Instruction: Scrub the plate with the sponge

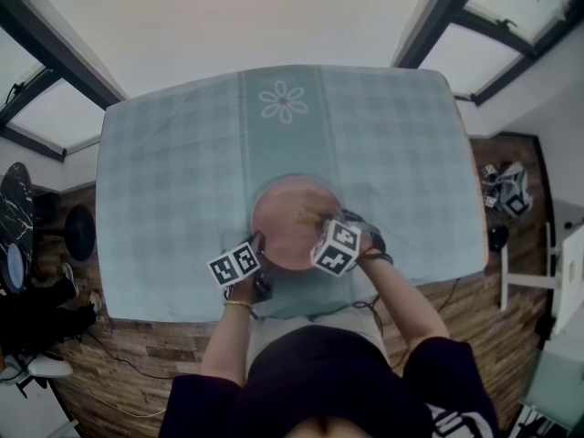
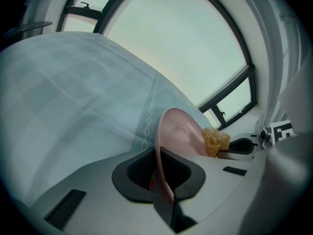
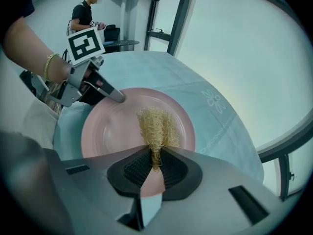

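A pink plate (image 1: 283,226) lies on the green checked tablecloth near the table's front edge. My left gripper (image 1: 259,247) is shut on the plate's left rim (image 2: 164,146), which stands edge-on between its pads. A yellow fibrous sponge (image 3: 156,126) rests on the middle of the plate (image 3: 112,131), and my right gripper (image 3: 154,165) is shut on the sponge's near end. In the left gripper view the sponge (image 2: 216,141) shows past the plate's far rim. The left gripper (image 3: 115,96) grips the plate's far rim in the right gripper view.
The tablecloth (image 1: 182,172) has a white flower print (image 1: 284,101) at the back centre. Windows and dark frames ring the table. A person (image 3: 88,13) stands far off in the room. Wooden floor and chairs (image 1: 511,194) lie to the right.
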Demonstrator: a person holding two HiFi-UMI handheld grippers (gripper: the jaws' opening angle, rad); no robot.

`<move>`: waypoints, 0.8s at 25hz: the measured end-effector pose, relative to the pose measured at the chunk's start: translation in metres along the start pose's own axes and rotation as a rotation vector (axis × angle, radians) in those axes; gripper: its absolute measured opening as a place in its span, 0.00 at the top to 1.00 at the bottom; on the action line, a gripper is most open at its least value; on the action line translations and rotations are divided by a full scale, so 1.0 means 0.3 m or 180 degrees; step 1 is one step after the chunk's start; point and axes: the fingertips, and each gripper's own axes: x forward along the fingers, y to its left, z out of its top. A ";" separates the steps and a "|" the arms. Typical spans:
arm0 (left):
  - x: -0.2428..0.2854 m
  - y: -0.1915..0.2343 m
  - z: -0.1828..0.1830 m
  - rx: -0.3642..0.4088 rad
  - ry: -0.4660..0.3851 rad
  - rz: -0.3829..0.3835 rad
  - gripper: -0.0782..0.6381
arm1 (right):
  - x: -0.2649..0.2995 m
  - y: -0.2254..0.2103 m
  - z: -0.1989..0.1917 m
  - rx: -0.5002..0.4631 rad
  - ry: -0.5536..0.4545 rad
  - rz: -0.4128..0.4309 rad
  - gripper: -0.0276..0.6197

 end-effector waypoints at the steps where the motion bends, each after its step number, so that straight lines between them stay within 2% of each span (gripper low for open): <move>1: 0.000 0.000 -0.001 0.0016 -0.0012 0.0019 0.86 | 0.012 -0.014 -0.001 -0.0017 0.0019 -0.0003 0.89; 10: 0.002 0.001 0.001 -0.0037 -0.0019 0.0003 0.86 | 0.100 -0.112 -0.030 -0.0188 0.0215 -0.0084 0.89; 16: 0.001 0.001 0.002 -0.0034 -0.0017 -0.0014 0.86 | 0.120 -0.089 -0.066 -0.0283 0.0339 0.0008 0.89; 20: 0.001 0.002 0.003 -0.0041 -0.0015 -0.0018 0.86 | 0.112 -0.054 -0.089 -0.0233 0.0348 0.0065 0.89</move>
